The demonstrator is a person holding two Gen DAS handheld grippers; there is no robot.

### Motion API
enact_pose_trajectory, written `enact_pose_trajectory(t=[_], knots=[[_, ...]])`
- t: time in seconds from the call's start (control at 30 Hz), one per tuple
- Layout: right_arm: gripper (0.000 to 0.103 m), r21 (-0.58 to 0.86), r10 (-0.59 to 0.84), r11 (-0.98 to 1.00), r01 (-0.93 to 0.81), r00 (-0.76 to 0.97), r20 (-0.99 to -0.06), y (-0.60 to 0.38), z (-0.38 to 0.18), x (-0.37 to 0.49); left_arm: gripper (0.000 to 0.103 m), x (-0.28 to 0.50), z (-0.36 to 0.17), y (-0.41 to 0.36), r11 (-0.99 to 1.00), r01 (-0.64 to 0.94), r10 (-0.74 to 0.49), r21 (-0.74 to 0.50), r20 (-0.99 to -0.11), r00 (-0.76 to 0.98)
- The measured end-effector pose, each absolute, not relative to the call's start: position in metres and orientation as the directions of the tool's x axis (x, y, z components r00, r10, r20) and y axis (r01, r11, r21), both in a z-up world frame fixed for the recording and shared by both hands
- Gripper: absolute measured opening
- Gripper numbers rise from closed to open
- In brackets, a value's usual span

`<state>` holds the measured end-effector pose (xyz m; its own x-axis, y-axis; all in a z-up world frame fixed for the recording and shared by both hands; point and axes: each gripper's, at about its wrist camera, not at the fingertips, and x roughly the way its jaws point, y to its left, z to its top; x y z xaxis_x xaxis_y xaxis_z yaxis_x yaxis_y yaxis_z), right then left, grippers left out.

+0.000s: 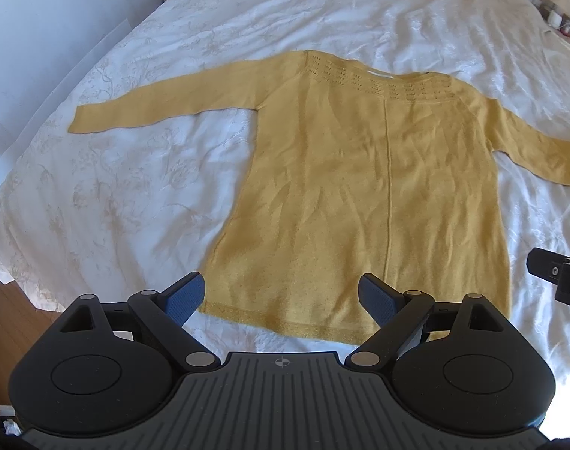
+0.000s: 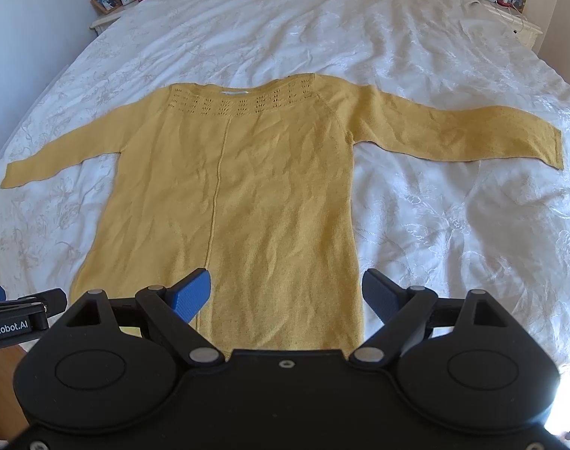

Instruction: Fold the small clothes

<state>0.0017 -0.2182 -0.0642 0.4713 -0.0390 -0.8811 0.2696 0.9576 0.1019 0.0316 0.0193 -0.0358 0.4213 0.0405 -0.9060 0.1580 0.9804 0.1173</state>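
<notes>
A mustard-yellow knit sweater (image 1: pixel 359 187) lies flat on the white bed, neck away from me, both sleeves spread out to the sides; it also shows in the right wrist view (image 2: pixel 240 195). My left gripper (image 1: pixel 283 298) is open and empty, hovering over the sweater's bottom hem near its left corner. My right gripper (image 2: pixel 286 294) is open and empty above the hem's right part. The right gripper's edge (image 1: pixel 558 277) shows in the left wrist view, and the left gripper's edge (image 2: pixel 18 311) in the right wrist view.
The white embroidered bedspread (image 2: pixel 434 225) is wrinkled around the sweater. A nightstand (image 2: pixel 112 3) with frames and a lamp stands at the far left, another nightstand (image 2: pixel 509 3) at the far right. Wooden floor (image 1: pixel 7 307) lies beside the bed's left edge.
</notes>
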Motion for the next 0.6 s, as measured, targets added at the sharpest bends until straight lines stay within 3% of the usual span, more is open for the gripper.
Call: enact_pose_trajectory(t=[0.27,0.5,0.6], knots=[[0.088,0.135,-0.011,0.948,0.289,0.451,-0.892,-0.214,-0.071,0.024,0.089,0.059,-0.039,0.025,0.980,0.165,0.034,0.109,-0.914,0.404],[0.088,0.254,0.064,0.910,0.326,0.495,-0.867,-0.225,-0.075,0.053,0.087,0.098,-0.032,0.025,0.978,0.185,-0.001,0.092,-0.893,0.449],[0.088,0.321,0.095,0.878,0.354,0.529,-0.843,-0.240,-0.079,0.066,0.078,0.117,-0.027,0.020,0.972,0.213,-0.024,0.096,-0.866,0.500]])
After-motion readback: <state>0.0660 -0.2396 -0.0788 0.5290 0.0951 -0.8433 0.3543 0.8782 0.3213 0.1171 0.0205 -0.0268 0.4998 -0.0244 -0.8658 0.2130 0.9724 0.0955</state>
